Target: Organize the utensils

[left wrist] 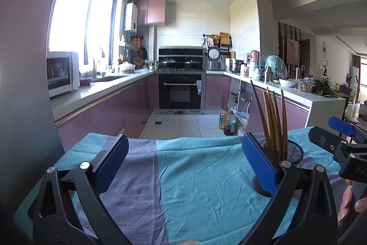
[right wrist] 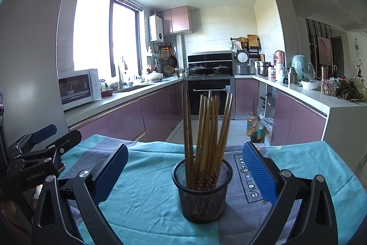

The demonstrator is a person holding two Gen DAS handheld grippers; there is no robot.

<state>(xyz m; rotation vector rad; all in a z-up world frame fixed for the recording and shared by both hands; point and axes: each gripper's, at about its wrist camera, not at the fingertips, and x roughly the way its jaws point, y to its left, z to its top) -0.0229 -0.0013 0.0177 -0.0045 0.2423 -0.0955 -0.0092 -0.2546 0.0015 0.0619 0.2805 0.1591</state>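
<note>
Left wrist view: left gripper (left wrist: 183, 164) has its jaws spread wide, nothing between them, just bare teal-and-grey cloth (left wrist: 195, 176) on the table. Mesh cup (left wrist: 294, 154) sits off to the right, partly hidden behind the gripper's right blue pad; chopsticks (left wrist: 274, 121) stand bundled in it, tips fanning upward. Right gripper (left wrist: 341, 125) shows at the far right edge, jaw state not readable from here. A person's fingers (left wrist: 348, 201) show at the lower right edge. No loose utensils visible on the cloth in this view.

Right wrist view: right gripper (right wrist: 184, 172) is also wide apart, holding nothing, w/ the mesh cup (right wrist: 203, 199) sitting centred between and just ahead of its pads. Chopsticks (right wrist: 207, 128) stand inside, leaning in slightly diff. directions, patterned ends down. Left gripper (right wrist: 43, 137) sits at the left edge, well apart from the cup. Cloth (right wrist: 142, 187) carries printed lettering beside the cup.

Judgement: all visible chopsticks are in the cup, so the task looks done or nearly so; any remaining step is prob. tidying or withdrawing. To do that well: keep the pads clear of the cup rim, since the light mesh cup w/ a tall bundle looks easy to tip. Back straight off, don't sweep sideways through the sticks. If squaring the cup, close gently on its wall low down, not on the sticks.
</note>
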